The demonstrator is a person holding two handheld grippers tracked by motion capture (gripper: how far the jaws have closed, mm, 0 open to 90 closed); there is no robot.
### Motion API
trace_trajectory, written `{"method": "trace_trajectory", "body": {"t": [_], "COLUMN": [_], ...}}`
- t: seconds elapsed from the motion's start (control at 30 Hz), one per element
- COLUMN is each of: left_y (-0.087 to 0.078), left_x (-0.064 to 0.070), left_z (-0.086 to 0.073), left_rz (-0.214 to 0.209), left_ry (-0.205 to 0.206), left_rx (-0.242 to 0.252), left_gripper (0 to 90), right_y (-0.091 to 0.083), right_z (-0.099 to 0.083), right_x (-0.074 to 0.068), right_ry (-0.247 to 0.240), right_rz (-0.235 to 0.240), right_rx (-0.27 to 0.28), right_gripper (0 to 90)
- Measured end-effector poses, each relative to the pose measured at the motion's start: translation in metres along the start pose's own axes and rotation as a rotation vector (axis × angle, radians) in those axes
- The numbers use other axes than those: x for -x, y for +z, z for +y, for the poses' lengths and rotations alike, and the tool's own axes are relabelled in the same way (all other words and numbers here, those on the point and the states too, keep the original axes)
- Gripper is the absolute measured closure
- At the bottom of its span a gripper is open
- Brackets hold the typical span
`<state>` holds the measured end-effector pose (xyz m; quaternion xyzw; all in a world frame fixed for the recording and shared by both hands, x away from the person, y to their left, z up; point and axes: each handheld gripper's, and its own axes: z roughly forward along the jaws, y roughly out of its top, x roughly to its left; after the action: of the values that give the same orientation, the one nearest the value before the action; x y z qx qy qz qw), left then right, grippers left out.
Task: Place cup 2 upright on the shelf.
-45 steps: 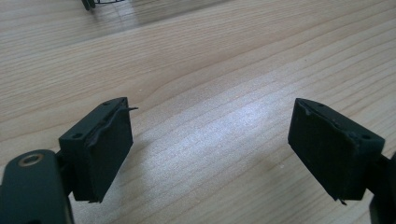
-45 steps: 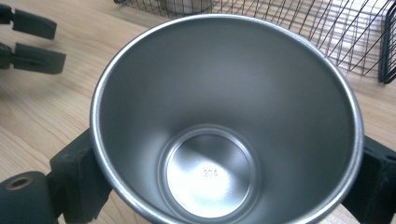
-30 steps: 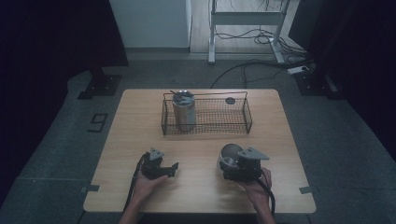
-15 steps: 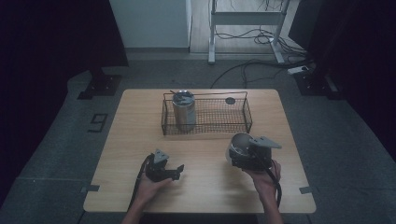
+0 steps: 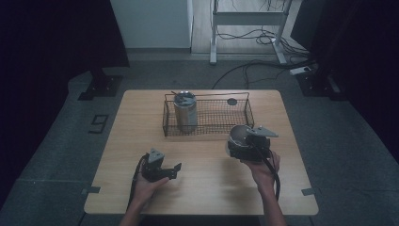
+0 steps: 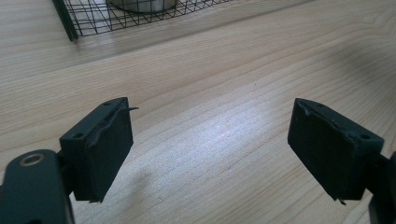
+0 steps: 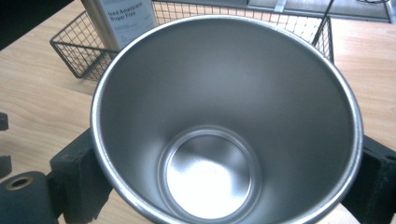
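Note:
My right gripper [image 5: 237, 143] is shut on a steel cup [image 5: 240, 136], held above the table just in front of the wire basket [image 5: 235, 126]. In the right gripper view the empty cup [image 7: 224, 121] opens toward the camera, with a black jaw pressed on each side. A metal can with a label [image 5: 185, 112] stands in the basket's left end; its label [image 7: 128, 16] also shows beyond the cup. My left gripper [image 5: 176, 168] rests low on the table at the front left, open. Its jaws stand wide apart over bare wood [image 6: 210, 135] with nothing between them.
The wooden table [image 5: 141, 117] has bare room left of the basket and along its front. A small dark round object [image 5: 232, 101] lies at the basket's back right. Cables and a stand's legs [image 5: 244, 35] lie on the floor behind the table.
My right gripper has lifted the steel cup and carried it away from the front edge, toward the basket. The left gripper has barely moved.

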<state>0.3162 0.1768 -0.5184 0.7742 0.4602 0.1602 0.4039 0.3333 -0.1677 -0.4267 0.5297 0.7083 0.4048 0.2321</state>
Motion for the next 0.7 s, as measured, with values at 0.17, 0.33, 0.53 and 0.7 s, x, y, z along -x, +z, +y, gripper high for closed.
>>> {"method": "trace_trajectory", "body": {"t": [0.17,0.33,0.53,0.7], "left_y": [-0.005,-0.005,-0.005,-0.006], "left_x": [0.001,-0.001,-0.002,-0.003], "left_z": [0.001,0.001,0.001,0.001], "left_rz": [-0.001,-0.009,-0.01,-0.006], "left_ry": [-0.001,-0.002,-0.005,-0.009], "left_rx": [0.034,0.021,0.021,0.023], "left_gripper": [14.5,14.5,14.4,14.4], "right_y": [0.005,0.011,0.017,0.02], "right_z": [0.012,0.022,0.029,0.035], "right_x": [-0.009,-0.014,-0.014,-0.013], "right_ry": [-0.029,-0.047,-0.043,-0.035], "right_rz": [-0.001,0.002,0.0,-0.006], "right_rx": [0.002,0.001,-0.005,0.0], "right_gripper": [7.4,7.4,7.4,7.4]}}
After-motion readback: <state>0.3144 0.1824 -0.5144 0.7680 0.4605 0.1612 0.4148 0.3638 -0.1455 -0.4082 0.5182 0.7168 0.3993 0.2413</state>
